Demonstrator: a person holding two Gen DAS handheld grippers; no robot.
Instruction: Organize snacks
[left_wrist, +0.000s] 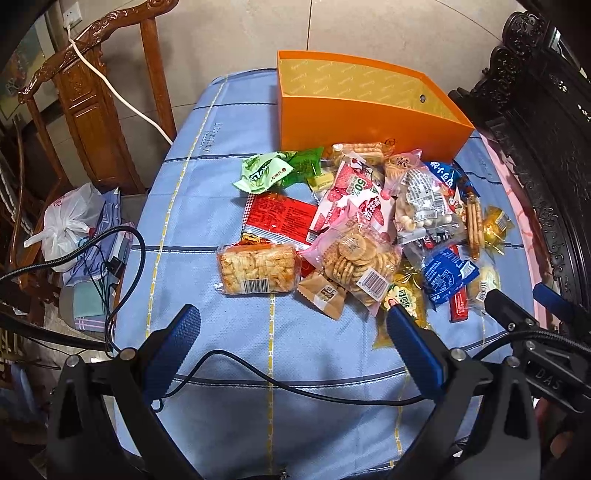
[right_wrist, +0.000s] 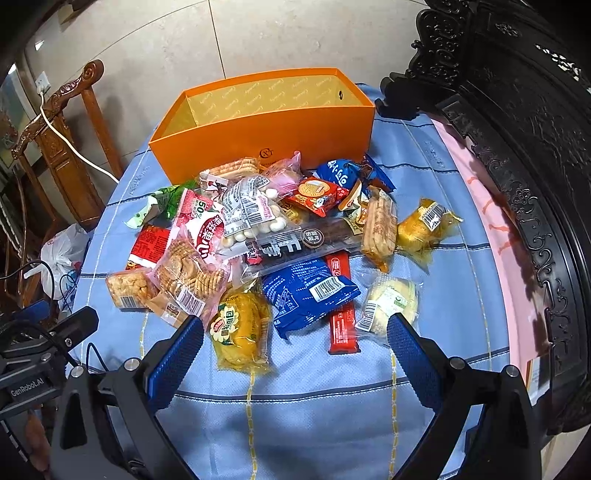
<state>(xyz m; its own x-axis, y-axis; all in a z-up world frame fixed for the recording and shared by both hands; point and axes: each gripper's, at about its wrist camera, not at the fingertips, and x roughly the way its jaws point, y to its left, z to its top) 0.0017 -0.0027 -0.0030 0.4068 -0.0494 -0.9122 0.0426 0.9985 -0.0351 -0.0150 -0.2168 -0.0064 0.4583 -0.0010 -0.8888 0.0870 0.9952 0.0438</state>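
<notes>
Currently on the bench (right_wrist: 314, 406), blue checked cloth, largest item first:

1. Orange box (right_wrist: 266, 129), open-topped, empty as far as visible, at the far edge behind the heap. Stiff card, likely light; would slide if nudged.
2. Snack pile (right_wrist: 280, 236), loose, touching the box front. Crinkly film wrappers, slippery, all probably light.
3. Round-cracker bag (left_wrist: 354, 258), brittle contents; pinch the sealed edge, not the middle.
4. Blue packet (right_wrist: 306, 295), flat and soft; take across its width.
5. Yellow cake pack (right_wrist: 240, 332), squashy, nearest the right claw (right_wrist: 295, 334); grip gently at the end seam.
6. Red bar (right_wrist: 341, 325), slim, fairly stiff; easiest hold at mid-length.

Left claw (left_wrist: 293, 323) spread wide, empty, hovering short of the heap. Right claw likewise released, holding nothing.
</notes>
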